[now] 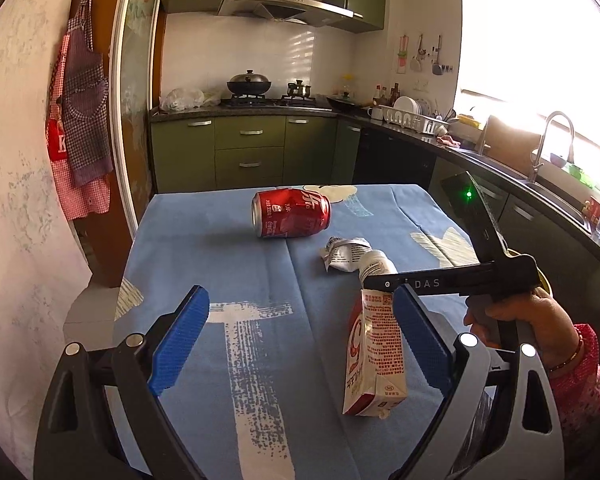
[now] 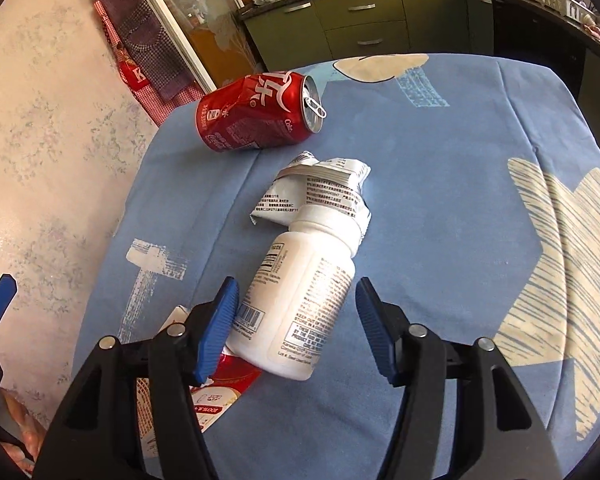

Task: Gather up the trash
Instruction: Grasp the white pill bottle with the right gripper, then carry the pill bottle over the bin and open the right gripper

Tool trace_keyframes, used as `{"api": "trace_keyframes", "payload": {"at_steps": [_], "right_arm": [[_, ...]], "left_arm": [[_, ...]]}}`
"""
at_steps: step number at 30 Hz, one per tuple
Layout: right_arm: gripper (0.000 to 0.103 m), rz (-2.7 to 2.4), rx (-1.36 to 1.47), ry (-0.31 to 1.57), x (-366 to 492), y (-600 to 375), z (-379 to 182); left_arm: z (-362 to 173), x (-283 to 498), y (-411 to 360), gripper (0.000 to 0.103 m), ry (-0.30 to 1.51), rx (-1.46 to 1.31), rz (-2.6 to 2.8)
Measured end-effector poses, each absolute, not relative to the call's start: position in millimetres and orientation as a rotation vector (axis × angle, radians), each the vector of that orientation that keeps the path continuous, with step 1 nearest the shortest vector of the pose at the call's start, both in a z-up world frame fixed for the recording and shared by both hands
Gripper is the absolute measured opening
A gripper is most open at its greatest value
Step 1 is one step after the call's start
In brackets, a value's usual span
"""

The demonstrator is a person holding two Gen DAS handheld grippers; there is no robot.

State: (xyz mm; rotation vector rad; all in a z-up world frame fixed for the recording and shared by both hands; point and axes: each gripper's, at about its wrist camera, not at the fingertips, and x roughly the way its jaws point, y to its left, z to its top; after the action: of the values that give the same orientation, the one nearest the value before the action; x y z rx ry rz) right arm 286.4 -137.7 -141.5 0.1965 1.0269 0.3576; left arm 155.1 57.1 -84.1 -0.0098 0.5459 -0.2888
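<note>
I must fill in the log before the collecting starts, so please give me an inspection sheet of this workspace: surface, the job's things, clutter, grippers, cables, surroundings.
Surface: table under a blue patterned cloth.
Job's things: dented red can lying on its side; crumpled printed paper; white bottle lying down, its cap end on the paper; red and white carton lying near the front edge.
Clutter: nothing seen beyond the trash.
Grippers: left gripper open, the carton at its right finger; right gripper open, the fingers on either side of the bottle.
Cables: nothing seen.
Surroundings: green cabinets, a stove with a wok, a sink faucet, aprons on the wall.
</note>
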Motion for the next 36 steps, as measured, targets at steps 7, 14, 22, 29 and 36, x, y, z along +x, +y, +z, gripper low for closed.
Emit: {"api": "trace_keyframes", "payload": {"at_steps": [7,14,22,29,36], "right_arm": [[0.046,0.361,0.175,1.02,281.9,-141.2,-142.3],[0.045,0.344,0.116,0.964,258.3,-158.7,-136.1],[0.045,0.352,0.15,0.909,225.9,-186.8,-121.7],[0.045,0.293,0.214,0.854,206.0,-231.2,-106.9],[0.045,0.039,0.322,0.823,194.1,-333.1,-113.2]], "left_arm": [[-85.7,154.7,49.3,0.092,0.556,-0.003,-0.3],[-85.5,157.9,43.8,0.092,0.56,0.004,-0.31],[-82.3,157.5,31.0,0.092,0.557,0.021,-0.339],[-80.8,156.5,19.0,0.092,0.561,0.04,-0.361],[-78.3,157.2,5.3,0.092,0.562,0.059,-0.375]]}}
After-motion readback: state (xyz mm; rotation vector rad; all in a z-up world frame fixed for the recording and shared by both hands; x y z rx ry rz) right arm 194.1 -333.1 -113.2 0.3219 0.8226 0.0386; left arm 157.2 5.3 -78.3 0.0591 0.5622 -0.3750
